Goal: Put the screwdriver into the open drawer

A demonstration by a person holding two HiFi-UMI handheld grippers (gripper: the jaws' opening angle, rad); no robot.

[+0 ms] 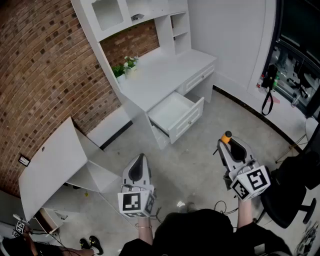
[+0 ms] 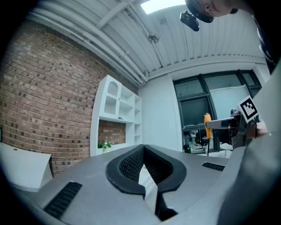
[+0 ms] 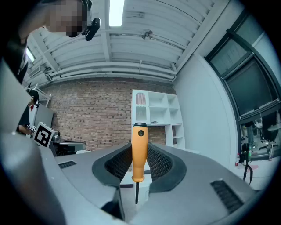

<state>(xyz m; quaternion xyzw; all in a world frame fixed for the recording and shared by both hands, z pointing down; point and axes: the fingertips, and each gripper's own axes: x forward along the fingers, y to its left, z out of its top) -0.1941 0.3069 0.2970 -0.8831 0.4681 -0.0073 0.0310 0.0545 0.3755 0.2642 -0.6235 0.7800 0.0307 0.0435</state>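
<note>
The open drawer [image 1: 193,118] sticks out of the white desk [image 1: 165,70], and its white inside shows nothing in it. My right gripper [image 1: 229,143] hangs over the floor to the drawer's right, shut on the screwdriver [image 1: 227,135]. In the right gripper view the orange handle [image 3: 139,151] stands upright between the pads [image 3: 153,160], with the black shaft pointing down. My left gripper [image 1: 139,159] hovers below the drawer. Its pads [image 2: 129,165] meet at the tips, with nothing between them. The left gripper view also catches the screwdriver [image 2: 207,125] at its right.
A white hutch with shelves [image 1: 150,15] tops the desk, and a small plant [image 1: 127,64] sits by the brick wall [image 1: 45,75]. A white panel [image 1: 50,160] leans at the left. A black office chair [image 1: 290,195] stands at the right. Shoes [image 1: 92,245] lie near the bottom left.
</note>
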